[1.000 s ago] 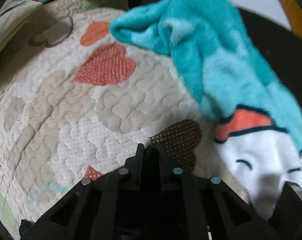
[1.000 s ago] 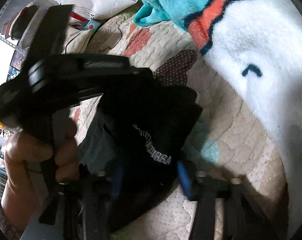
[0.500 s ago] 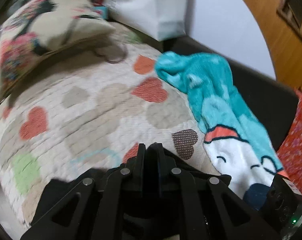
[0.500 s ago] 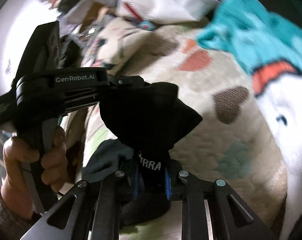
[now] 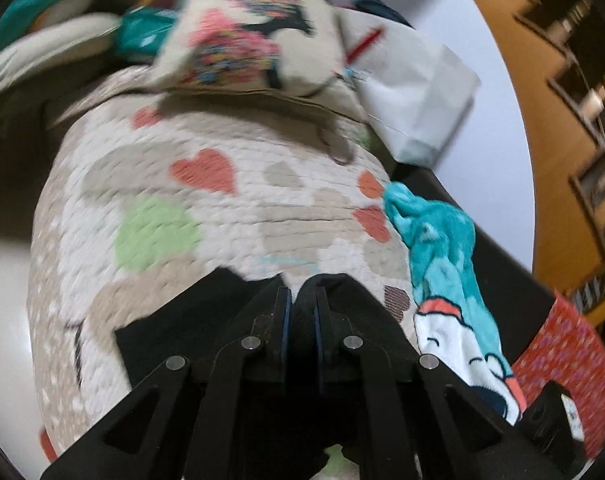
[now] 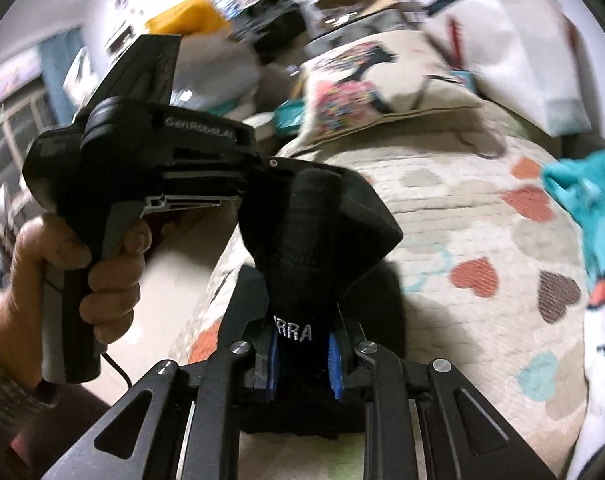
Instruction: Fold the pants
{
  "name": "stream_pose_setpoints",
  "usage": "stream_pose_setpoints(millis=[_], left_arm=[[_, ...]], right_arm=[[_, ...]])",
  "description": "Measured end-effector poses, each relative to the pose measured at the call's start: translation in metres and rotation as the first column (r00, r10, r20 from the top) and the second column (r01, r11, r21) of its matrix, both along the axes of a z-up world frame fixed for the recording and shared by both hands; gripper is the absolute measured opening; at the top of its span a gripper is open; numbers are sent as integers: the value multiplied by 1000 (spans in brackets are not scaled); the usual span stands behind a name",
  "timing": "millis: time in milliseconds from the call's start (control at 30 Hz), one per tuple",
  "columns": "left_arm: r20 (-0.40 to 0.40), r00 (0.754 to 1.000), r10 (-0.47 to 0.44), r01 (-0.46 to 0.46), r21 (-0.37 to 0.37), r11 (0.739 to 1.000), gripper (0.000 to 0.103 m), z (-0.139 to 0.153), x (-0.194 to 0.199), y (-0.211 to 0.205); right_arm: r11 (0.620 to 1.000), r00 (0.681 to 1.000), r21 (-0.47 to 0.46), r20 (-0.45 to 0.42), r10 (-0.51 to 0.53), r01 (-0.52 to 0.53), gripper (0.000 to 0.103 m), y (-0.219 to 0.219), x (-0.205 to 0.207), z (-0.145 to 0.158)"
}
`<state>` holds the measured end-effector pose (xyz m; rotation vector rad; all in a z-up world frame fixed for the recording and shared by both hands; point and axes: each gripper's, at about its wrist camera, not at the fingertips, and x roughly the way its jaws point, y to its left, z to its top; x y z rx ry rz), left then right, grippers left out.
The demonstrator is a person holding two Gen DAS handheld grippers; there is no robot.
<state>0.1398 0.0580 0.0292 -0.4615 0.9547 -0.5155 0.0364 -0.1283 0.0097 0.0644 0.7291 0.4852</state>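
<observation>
The black pants [image 6: 322,224] with white lettering hang bunched between my two grippers, lifted above the heart-patterned quilt [image 6: 482,240]. My right gripper [image 6: 302,360] is shut on the black pants near the lettering. My left gripper [image 5: 300,300] is shut on another part of the black pants [image 5: 206,320]; its handle and the hand holding it show in the right wrist view [image 6: 142,160], to the left of the cloth. Most of the pants is crumpled, so legs and waistband cannot be told apart.
A teal and white fleece blanket [image 5: 442,264] lies along the quilt's right side. A patterned cushion [image 5: 246,44] and a white paper bag [image 5: 414,92] sit at the far end. A red cloth [image 5: 562,364] is at lower right. Clutter stands behind the bed.
Both grippers have risen and pulled back from the quilt, lifting the black pants with them. The view now takes in the cushion and far end of the bed.
</observation>
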Motion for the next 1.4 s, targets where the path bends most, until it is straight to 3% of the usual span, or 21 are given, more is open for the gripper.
stream_pose_setpoints(millis=[167,333,400,467,600,700,800,933,1033,1067,1133,1167,1200,1300,1400], left_arm=[[-82,992,94,-98,-54,994,10,-37,-5,41],[-183,966,184,-202,-87,975,11,-66,-6,73],[-232,951,207,-239,-121,964,17,-78,-10,84],[-279,928,247,-288,-116,951,36,-89,-16,93],[-365,890,272,-355,-182,917,41,-102,-24,108],[-429,859,278,-391,-200,898,43,-107,-29,119],[-471,840,269,-406,-219,887,49,-114,-34,128],[-514,807,290,-443,-205,873,49,-120,-41,146],[-520,774,361,-532,-226,816,49,-117,-50,171],[-486,776,402,-561,-241,792,49,-109,-54,181],[-414,803,429,-555,-257,791,49,-93,-55,184],[-366,825,430,-534,-256,806,49,-82,-55,179],[-306,858,412,-489,-245,837,49,-69,-55,165],[-236,912,336,-385,-202,901,49,-55,-58,118],[-233,942,241,-282,-158,946,49,-59,-64,71]], right_arm=[[986,996,-143,2,88,-87,21,42,-8,-20],[955,989,-260,-4,150,-146,25,68,-20,-42],[938,985,-310,14,171,-158,28,79,-28,-48],[925,980,-336,21,195,-177,35,84,-35,-53],[913,966,-333,23,257,-235,62,93,-53,-52],[890,954,-378,49,295,-255,71,103,-70,-56],[882,946,-373,30,323,-289,73,105,-79,-59],[896,950,-331,-8,311,-296,73,98,-79,-60],[905,956,-318,-18,293,-284,73,88,-79,-54],[908,957,-310,-23,290,-282,73,83,-80,-50],[917,958,-282,-22,287,-281,73,71,-81,-38],[925,959,-261,-12,284,-278,73,64,-81,-29],[935,962,-235,-1,274,-267,73,57,-79,-20],[970,981,-152,8,195,-191,73,34,-52,3],[990,997,-115,-6,82,-83,70,14,-15,12]])
